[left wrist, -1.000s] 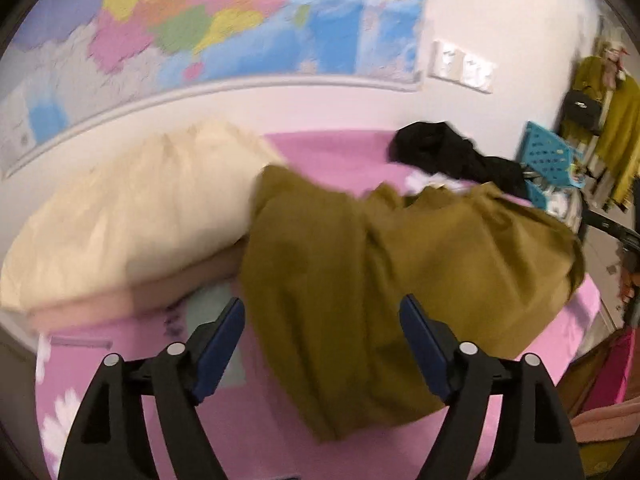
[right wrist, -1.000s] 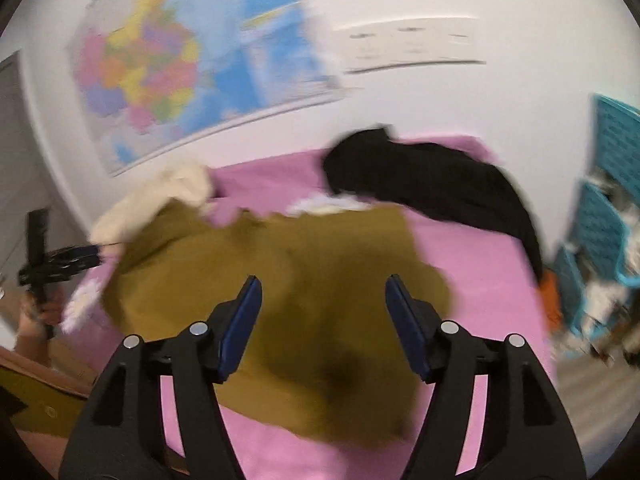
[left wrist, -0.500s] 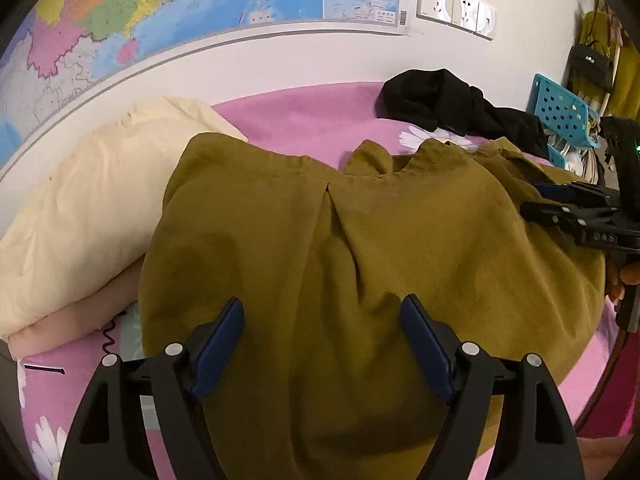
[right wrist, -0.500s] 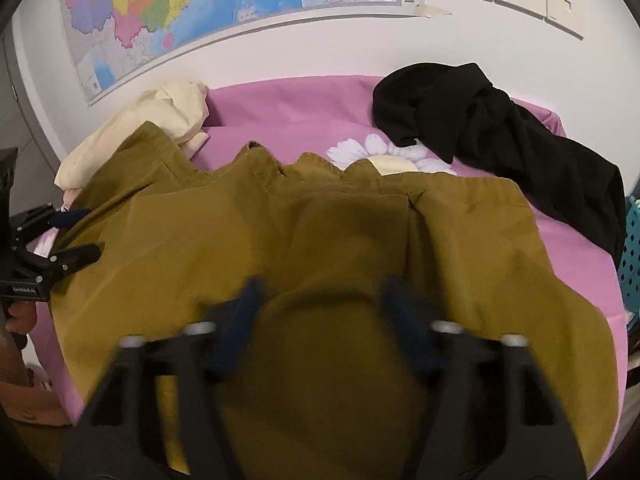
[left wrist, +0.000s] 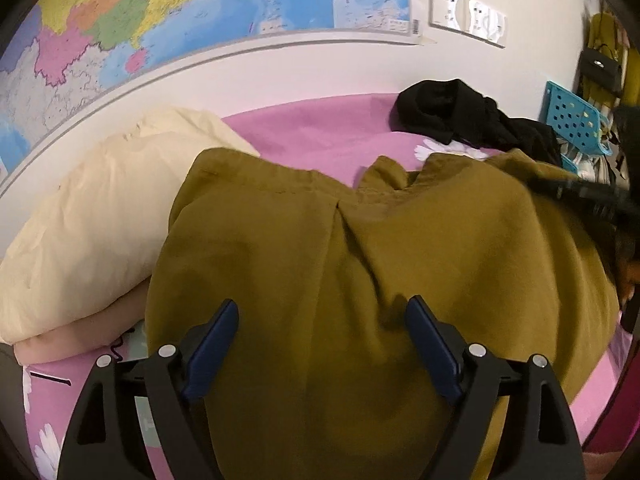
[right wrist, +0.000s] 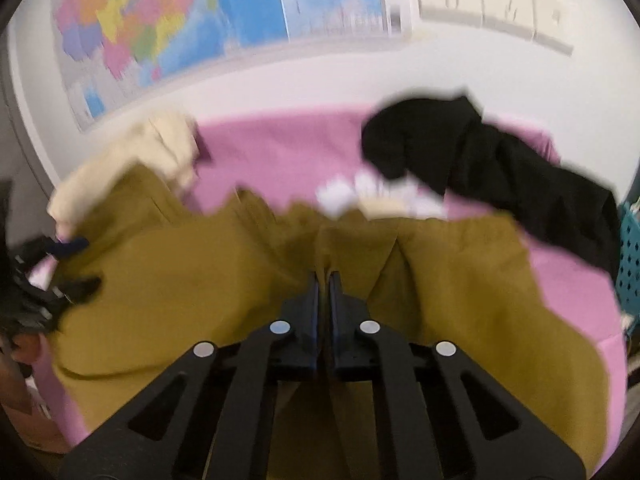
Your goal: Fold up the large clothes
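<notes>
olive-green cloth, a large shirt [left wrist: 360, 280] or similar garment, lies spread over most of a bed with a pink sheet [left wrist: 312, 132], its collar end toward the wall and its lower part toward the cameras. at its left edge it laps over a cream pillow [left wrist: 100, 220] that sits on the bed by the wall. a black garment [left wrist: 472, 120] lies crumpled on the sheet beyond the shirt's collar, well apart from the pillow. a coloured map [left wrist: 160, 20] hangs on the wall above the bed, with white wall sockets [left wrist: 468, 14] just beside its right end, and a blue plastic basket [left wrist: 576, 120] stands past the bed's right side.

left gripper [left wrist: 322, 320] hovers over the shirt's lower middle with its 2 blue fingers [left wrist: 212, 344] spread wide and opening; only flat cloth shows in the gap and neither finger presses it.

right gripper [right wrist: 324, 284], seen in a blurred view, points down at the shirt near its middle seam. its fingers [right wrist: 312, 300] are closing and stand almost together, with a raised ridge of the olive cloth running up to their tips; the blur hides whether the cloth is truly pinched between them.
</notes>
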`<state>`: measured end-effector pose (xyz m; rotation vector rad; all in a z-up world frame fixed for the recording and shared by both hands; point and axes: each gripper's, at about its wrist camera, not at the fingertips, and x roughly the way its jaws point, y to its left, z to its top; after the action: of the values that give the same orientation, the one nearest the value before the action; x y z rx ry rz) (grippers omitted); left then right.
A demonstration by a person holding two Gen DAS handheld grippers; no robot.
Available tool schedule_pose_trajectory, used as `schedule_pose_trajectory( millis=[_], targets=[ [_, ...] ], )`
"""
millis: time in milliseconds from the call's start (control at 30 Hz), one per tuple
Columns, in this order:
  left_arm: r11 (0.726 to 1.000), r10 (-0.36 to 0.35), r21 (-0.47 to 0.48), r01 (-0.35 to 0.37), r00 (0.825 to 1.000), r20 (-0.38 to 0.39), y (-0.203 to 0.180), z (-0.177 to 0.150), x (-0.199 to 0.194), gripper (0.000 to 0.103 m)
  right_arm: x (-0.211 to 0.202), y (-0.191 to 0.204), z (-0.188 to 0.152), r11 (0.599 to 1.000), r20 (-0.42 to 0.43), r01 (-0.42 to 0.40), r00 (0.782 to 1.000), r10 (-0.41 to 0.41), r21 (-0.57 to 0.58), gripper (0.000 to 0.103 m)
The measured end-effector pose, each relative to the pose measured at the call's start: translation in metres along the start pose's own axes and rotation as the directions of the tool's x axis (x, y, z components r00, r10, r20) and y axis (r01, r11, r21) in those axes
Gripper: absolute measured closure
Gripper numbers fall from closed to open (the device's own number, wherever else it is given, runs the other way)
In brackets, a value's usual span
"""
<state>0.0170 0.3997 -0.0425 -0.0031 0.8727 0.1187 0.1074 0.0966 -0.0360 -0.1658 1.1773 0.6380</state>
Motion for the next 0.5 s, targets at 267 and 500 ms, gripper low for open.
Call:
schedule_pose_trajectory(
  millis=[267,500],
  targets=[
    [1.0,0.003,-0.006,-0.003,1.0,-0.007,0.003,-0.002,0.008,0.021,-0.034,0.003,-0.002,0.999,0.108,-0.034,0.994,0.031,0.026,0.072],
    [1.0,0.017,-0.009,-0.017,1.0,0.002,0.0,-0.003,0.009,0.021,-0.017,0.038,-0.002,0.991,0.064,-0.121,0.99,0.125,-0.063,0.072]
  ],
)
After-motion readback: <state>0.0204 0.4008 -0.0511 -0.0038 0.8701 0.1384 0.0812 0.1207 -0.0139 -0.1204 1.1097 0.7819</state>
